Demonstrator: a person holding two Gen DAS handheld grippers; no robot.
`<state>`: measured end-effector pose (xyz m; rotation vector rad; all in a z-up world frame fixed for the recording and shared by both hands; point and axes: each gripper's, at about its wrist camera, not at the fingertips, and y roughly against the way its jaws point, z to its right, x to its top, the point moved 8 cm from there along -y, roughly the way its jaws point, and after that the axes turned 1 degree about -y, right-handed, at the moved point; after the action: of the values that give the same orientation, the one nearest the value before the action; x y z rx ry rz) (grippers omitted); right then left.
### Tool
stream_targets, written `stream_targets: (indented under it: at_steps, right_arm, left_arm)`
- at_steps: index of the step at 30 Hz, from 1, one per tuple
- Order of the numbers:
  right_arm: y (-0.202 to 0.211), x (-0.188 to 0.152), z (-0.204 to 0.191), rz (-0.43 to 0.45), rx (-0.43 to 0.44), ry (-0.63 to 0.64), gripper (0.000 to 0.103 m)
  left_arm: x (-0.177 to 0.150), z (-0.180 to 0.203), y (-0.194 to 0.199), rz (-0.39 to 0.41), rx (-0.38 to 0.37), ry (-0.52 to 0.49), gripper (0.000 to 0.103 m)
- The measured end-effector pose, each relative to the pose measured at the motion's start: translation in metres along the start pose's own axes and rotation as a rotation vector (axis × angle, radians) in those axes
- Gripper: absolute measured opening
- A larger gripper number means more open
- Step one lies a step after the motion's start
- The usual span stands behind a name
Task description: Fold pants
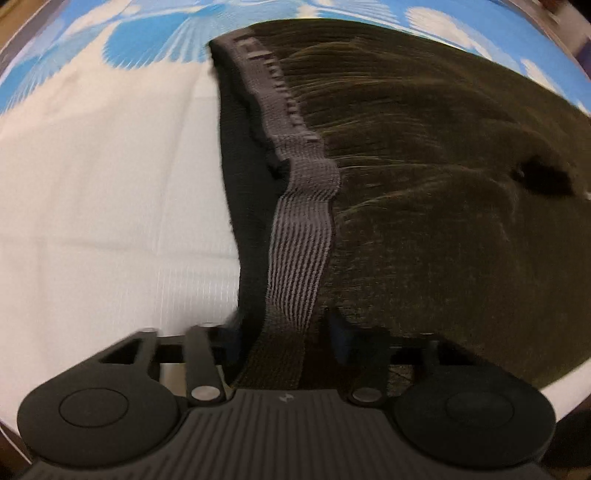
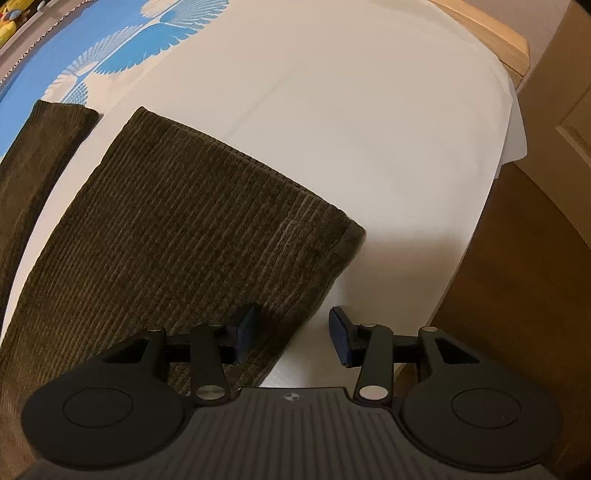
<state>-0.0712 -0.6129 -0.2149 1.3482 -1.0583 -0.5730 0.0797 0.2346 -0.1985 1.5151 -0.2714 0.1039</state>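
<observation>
The pants (image 1: 424, 184) are dark olive corduroy with a grey ribbed elastic waistband (image 1: 299, 243). In the left wrist view my left gripper (image 1: 291, 343) is shut on the waistband, which runs down between the fingers; the fingers are mostly hidden by cloth. In the right wrist view one pant leg (image 2: 177, 229) lies flat, its hem toward the right, and the other leg (image 2: 40, 147) lies at the far left. My right gripper (image 2: 293, 336) is open, low over the leg's near edge, with the left pad (image 2: 245, 332) above the cloth and the right pad (image 2: 340, 336) above the sheet.
The pants lie on a white sheet (image 2: 351, 110) with a blue feather print (image 2: 122, 55) at the far side. The surface's edge (image 2: 491, 192) drops off at the right to a wooden floor. A wooden rail (image 2: 491, 33) runs at the top right.
</observation>
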Motion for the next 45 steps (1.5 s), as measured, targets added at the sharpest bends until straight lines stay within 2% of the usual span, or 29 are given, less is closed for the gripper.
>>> stream_targets:
  at_steps: [1,2,4,7,9,11,12,14,15,16,18,20,22,24,25,26,27,28,29,30,32,35,38,42,45]
  right_arm:
    - [0.001,0.005,0.002,0.010,0.014,0.010,0.007]
    - [0.003,0.006,-0.003,0.023,0.043,0.018,0.007]
    - [0.006,0.010,-0.013,0.051,0.039,0.082,0.007]
    - [0.009,0.010,-0.026,0.081,0.039,0.148,0.006]
    - [0.016,0.015,-0.035,0.104,0.118,0.132,0.006]
    - [0.020,0.013,-0.048,0.104,0.166,0.176,0.006]
    - [0.019,0.010,-0.050,0.097,0.142,0.199,0.006]
    - [0.008,0.006,-0.039,0.055,0.027,0.209,0.007]
    - [0.002,0.003,-0.030,0.021,-0.021,0.184,0.011]
    - [0.001,0.003,-0.024,0.010,-0.034,0.148,0.018]
    - [0.010,0.008,-0.019,0.049,-0.056,0.130,0.018]
    - [0.025,0.014,-0.024,0.138,-0.069,0.175,0.018]
    - [0.040,0.020,-0.036,0.219,-0.015,0.220,0.022]
    - [0.044,0.020,-0.043,0.248,0.042,0.273,0.024]
    - [0.043,0.018,-0.049,0.237,0.076,0.299,0.032]
    - [0.037,0.014,-0.054,0.202,0.106,0.320,0.039]
    - [0.026,0.005,-0.058,0.126,0.129,0.346,0.048]
    - [0.014,-0.004,-0.058,0.042,0.124,0.374,0.048]
    - [0.001,-0.016,-0.056,-0.032,0.090,0.409,0.048]
    - [-0.003,-0.019,-0.059,-0.040,0.062,0.451,0.048]
    - [0.009,-0.011,-0.067,0.048,0.060,0.500,0.048]
    - [0.047,0.008,-0.081,0.248,0.141,0.476,0.048]
    - [0.083,0.017,-0.093,0.401,0.231,0.446,0.048]
    - [0.118,0.015,-0.121,0.524,0.314,0.443,0.048]
    - [0.136,0.010,-0.139,0.577,0.350,0.453,0.048]
  left_arm:
    - [0.001,0.002,0.003,0.011,-0.010,-0.021,0.020]
    - [0.001,0.003,0.006,0.018,-0.004,-0.032,0.011]
    - [-0.003,0.000,0.015,0.036,0.027,-0.070,0.010]
    - [-0.006,-0.007,0.027,0.066,0.034,-0.059,0.010]
    - [-0.009,-0.014,0.032,0.075,0.055,-0.049,0.009]
    - [-0.013,-0.020,0.033,0.059,0.088,-0.041,0.009]
    - [-0.016,-0.023,0.032,0.050,0.083,-0.033,0.009]
    - [-0.016,-0.024,0.035,0.044,0.071,-0.008,0.013]
    - [-0.012,-0.023,0.037,0.048,0.080,-0.007,0.015]
    - [-0.009,-0.021,0.043,0.074,0.103,-0.020,0.016]
    - [0.001,-0.015,0.055,0.150,0.126,-0.058,0.021]
    - [0.008,-0.001,0.067,0.214,0.066,-0.077,0.024]
    - [0.013,0.016,0.072,0.238,0.001,-0.116,0.024]
    - [0.009,0.033,0.063,0.186,-0.053,-0.176,0.027]
    - [0.003,0.042,0.054,0.137,-0.072,-0.199,0.034]
    - [-0.007,0.049,0.039,0.054,-0.075,-0.228,0.040]
    - [-0.018,0.053,0.026,-0.025,-0.049,-0.262,0.041]
    - [-0.025,0.057,0.019,-0.046,-0.021,-0.318,0.043]
    - [-0.024,0.060,0.023,-0.030,-0.008,-0.354,0.046]
    - [-0.021,0.059,0.027,-0.024,-0.006,-0.337,0.047]
    - [-0.011,0.052,0.035,-0.009,-0.032,-0.237,0.047]
    - [0.002,0.052,0.054,0.080,-0.046,-0.192,0.047]
    - [0.010,0.050,0.062,0.130,-0.013,-0.167,0.048]
    - [0.036,0.047,0.075,0.227,0.059,-0.145,0.051]
    - [0.058,0.051,0.089,0.317,0.074,-0.081,0.055]
